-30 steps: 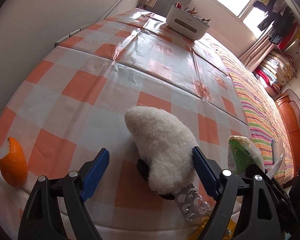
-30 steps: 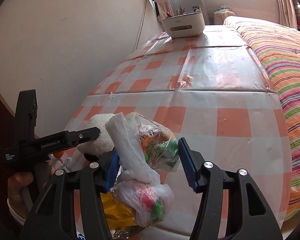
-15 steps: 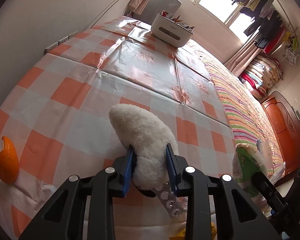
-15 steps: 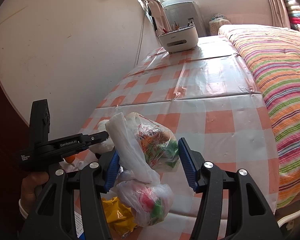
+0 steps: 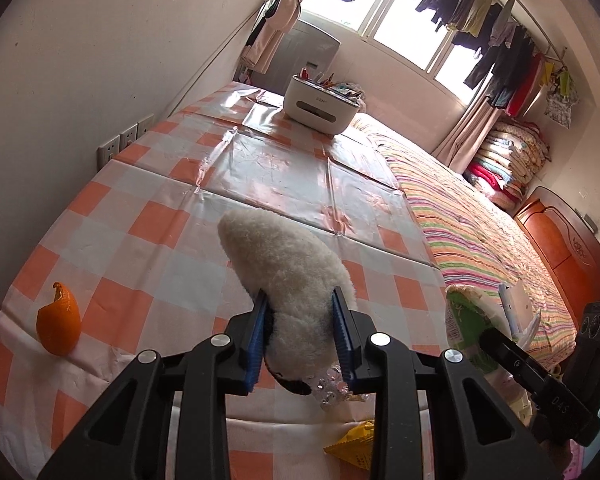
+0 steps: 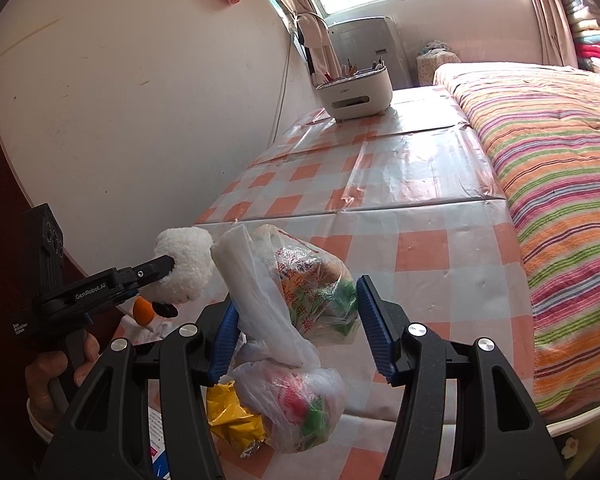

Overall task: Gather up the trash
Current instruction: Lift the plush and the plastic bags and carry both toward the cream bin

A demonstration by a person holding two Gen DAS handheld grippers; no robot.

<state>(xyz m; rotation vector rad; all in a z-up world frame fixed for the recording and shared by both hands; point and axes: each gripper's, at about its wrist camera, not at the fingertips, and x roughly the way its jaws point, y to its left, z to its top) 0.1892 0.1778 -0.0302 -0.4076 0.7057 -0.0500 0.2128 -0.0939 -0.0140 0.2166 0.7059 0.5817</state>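
Observation:
My left gripper [image 5: 300,334] is shut on a white fluffy insole [image 5: 278,268] and holds it lifted above the checked table [image 5: 148,216]; it also shows in the right wrist view [image 6: 186,266]. A blister pack [image 5: 334,394] and a yellow wrapper [image 5: 354,450] lie below it. An orange peel [image 5: 58,322] sits at the table's left front edge. My right gripper [image 6: 300,330] stands around a clear plastic bag of trash [image 6: 296,300], its jaws wide apart with a gap on the right side. A second knotted bag [image 6: 296,408] and a yellow wrapper [image 6: 232,420] lie under it.
A white organiser box with pens [image 5: 320,104] stands at the table's far end. A striped bed [image 6: 556,168] runs along the table's right side. A wall with sockets [image 5: 126,138] borders the left. A printed leaflet [image 6: 156,440] lies at the near edge.
My left gripper closed on the fluffy insole and lifted it off the table. The right gripper rose with the bag between its jaws.

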